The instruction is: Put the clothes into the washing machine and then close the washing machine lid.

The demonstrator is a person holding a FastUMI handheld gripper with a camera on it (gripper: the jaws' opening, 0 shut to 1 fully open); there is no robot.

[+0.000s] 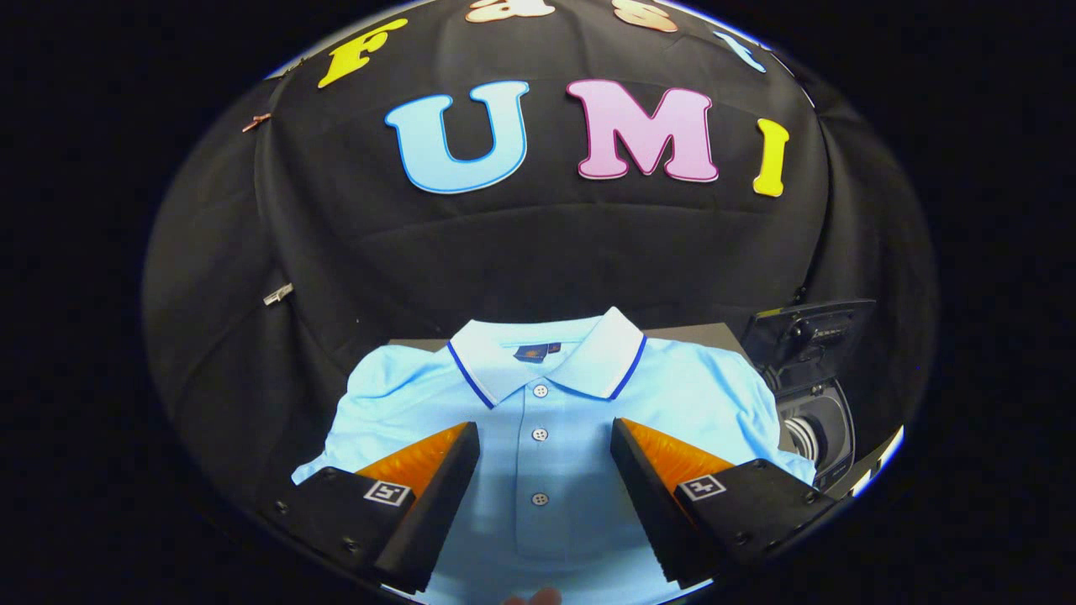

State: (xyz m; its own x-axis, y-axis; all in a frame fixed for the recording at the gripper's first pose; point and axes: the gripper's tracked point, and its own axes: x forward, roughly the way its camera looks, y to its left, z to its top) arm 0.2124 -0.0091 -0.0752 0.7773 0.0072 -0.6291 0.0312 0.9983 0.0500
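gripper (545,437) wide open, empty — light blue polo shirt (538,395) flat beneath and between its fingers, washing machine (811,395) to the right

1. The light blue polo shirt (672,395) is a soft matt knit cloth; its white collar has a thin dark blue stripe, and its small buttons look like smooth plastic.
2. The small dark washing machine (811,370) beside the shirt's edge looks like hard glossy plastic, with a shiny round door.
3. The open gripper (545,458) has fingers (420,458) with ribbed matt pads.
4. The black wall (538,244) is matt, wrinkled cloth.
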